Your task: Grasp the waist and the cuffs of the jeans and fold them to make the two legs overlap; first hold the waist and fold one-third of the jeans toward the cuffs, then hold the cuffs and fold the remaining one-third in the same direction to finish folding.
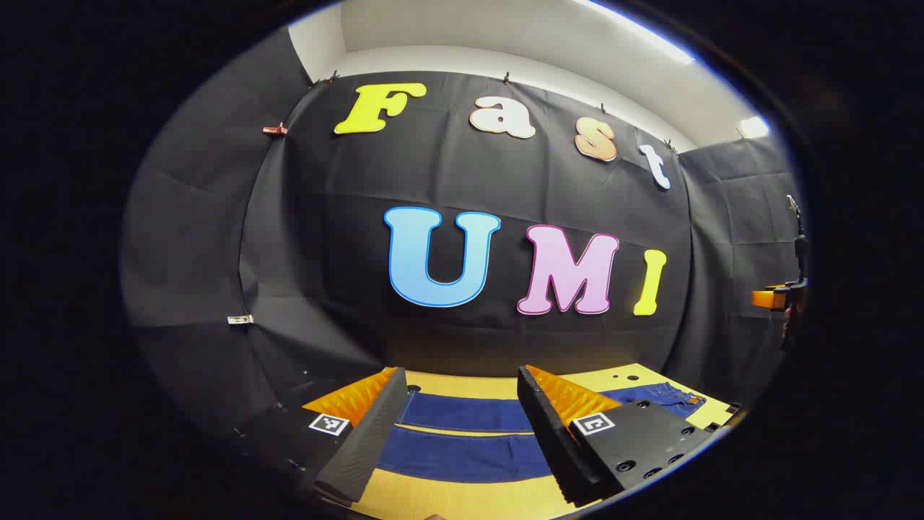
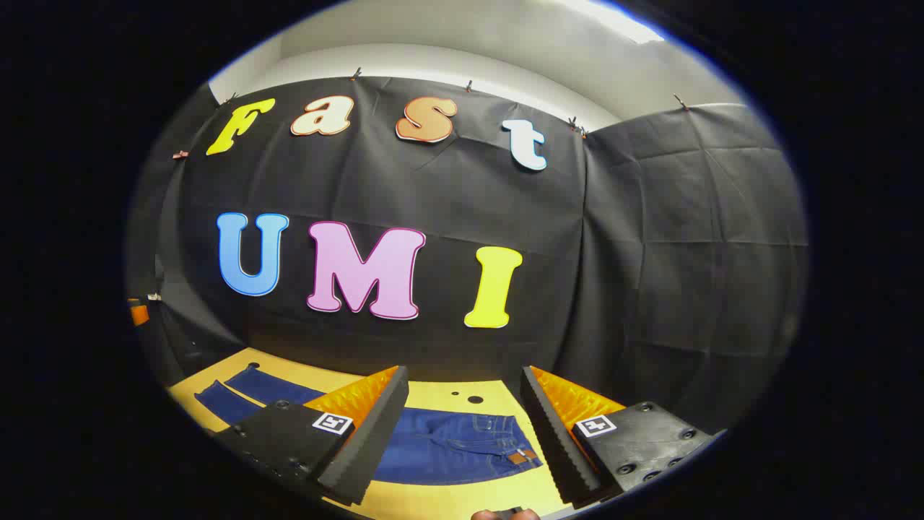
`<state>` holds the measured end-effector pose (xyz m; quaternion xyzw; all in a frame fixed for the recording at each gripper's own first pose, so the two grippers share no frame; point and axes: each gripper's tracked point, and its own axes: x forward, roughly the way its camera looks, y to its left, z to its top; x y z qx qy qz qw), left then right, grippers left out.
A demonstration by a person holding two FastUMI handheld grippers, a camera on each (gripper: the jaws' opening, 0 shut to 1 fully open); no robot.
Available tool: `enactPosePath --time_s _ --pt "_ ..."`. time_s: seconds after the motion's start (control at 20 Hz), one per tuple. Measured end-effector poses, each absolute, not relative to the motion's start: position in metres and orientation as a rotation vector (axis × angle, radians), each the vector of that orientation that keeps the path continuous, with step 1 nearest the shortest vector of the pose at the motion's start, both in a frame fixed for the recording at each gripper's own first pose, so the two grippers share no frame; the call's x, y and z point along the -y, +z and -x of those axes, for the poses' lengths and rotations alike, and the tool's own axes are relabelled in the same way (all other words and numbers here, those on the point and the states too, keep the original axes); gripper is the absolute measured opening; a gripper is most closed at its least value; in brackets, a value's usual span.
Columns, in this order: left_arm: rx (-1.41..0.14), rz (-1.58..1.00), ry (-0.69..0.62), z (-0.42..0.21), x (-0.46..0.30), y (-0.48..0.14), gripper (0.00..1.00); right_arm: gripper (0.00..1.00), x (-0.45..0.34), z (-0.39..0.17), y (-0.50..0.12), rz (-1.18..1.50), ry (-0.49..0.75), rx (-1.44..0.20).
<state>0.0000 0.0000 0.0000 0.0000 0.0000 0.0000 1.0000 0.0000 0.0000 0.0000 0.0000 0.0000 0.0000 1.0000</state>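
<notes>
Above the near edge of the table [image 1: 447, 502], the left gripper [image 1: 462, 433] hung with its fingers spread apart and nothing between them, over the two legs of the jeans [image 1: 462, 451]. Likewise the right gripper [image 2: 465, 433] was released, hovering above the waist [image 2: 498, 440]. Unfolded, the jeans lay flat along the yellow table, cuffs [image 2: 224, 390] toward its left end.
</notes>
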Motion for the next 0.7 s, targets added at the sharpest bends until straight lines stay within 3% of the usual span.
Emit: enactPosePath --time_s 0.15,0.2,0.7 --pt "0.002 -0.016 -0.005 -0.003 -0.002 -0.001 0.97 0.98 0.01 -0.003 -0.006 0.036 -0.013 -0.019" --pt "0.003 -0.019 -0.008 -0.002 -0.002 0.001 0.96 0.94 0.013 -0.003 -0.01 0.034 -0.019 -0.032" --pt "0.002 -0.037 0.005 0.003 -0.005 -0.003 0.96 0.96 0.016 -0.005 -0.023 -0.039 -0.021 -0.076"
